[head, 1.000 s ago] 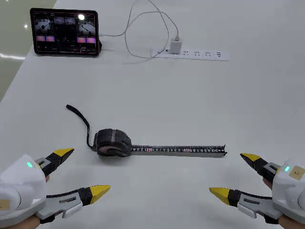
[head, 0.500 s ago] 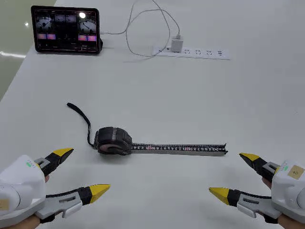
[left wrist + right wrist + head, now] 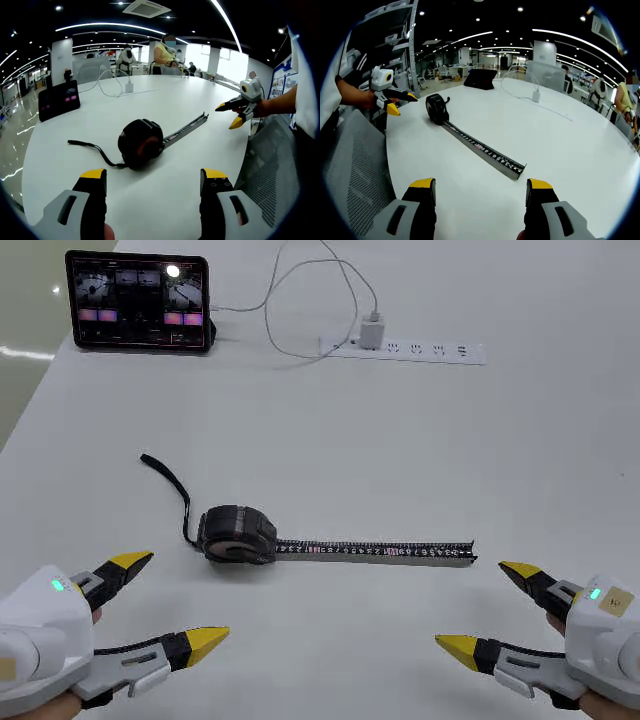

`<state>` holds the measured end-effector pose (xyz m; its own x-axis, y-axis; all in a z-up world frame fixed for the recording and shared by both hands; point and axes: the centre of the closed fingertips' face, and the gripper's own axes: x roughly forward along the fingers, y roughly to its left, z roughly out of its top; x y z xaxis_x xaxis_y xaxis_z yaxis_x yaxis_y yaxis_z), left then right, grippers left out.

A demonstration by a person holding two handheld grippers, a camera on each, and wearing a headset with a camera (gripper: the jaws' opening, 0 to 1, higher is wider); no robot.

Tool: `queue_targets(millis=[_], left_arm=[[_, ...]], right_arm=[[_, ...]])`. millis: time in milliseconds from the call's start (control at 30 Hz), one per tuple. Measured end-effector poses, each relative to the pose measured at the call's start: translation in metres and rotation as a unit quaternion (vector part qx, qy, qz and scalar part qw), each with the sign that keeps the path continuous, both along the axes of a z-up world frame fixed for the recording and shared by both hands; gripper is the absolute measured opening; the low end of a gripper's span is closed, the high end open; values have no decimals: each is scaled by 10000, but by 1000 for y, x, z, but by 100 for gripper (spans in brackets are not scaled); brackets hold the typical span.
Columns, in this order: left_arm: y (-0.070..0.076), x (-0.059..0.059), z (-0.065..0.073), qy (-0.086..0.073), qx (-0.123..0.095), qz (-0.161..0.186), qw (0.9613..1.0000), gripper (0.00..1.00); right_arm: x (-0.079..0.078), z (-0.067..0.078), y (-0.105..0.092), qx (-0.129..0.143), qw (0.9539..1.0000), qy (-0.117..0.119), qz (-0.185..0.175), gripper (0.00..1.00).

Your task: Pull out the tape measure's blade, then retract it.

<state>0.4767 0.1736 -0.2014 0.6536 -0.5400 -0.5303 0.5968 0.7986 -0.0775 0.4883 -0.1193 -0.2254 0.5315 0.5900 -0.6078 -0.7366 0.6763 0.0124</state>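
A broad white counter with a rounded edge stands in a large open-plan hall, and a glossy greenish floor shows past its left side. Overhead, the dark ceiling carries long curved light strips, small round spotlights and a square air vent, while bright windows line the far wall. A grey mesh chair sits at the counter's near edge, with a pale metal shelving rack rising behind it.
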Motion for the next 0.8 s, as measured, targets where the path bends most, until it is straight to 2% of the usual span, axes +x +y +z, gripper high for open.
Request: queue_targets(millis=[800], left_arm=[[0,-2,0,42,-27,24,10000,79]], right_arm=[[-4,-1,1,36,10000,66,8,76]])
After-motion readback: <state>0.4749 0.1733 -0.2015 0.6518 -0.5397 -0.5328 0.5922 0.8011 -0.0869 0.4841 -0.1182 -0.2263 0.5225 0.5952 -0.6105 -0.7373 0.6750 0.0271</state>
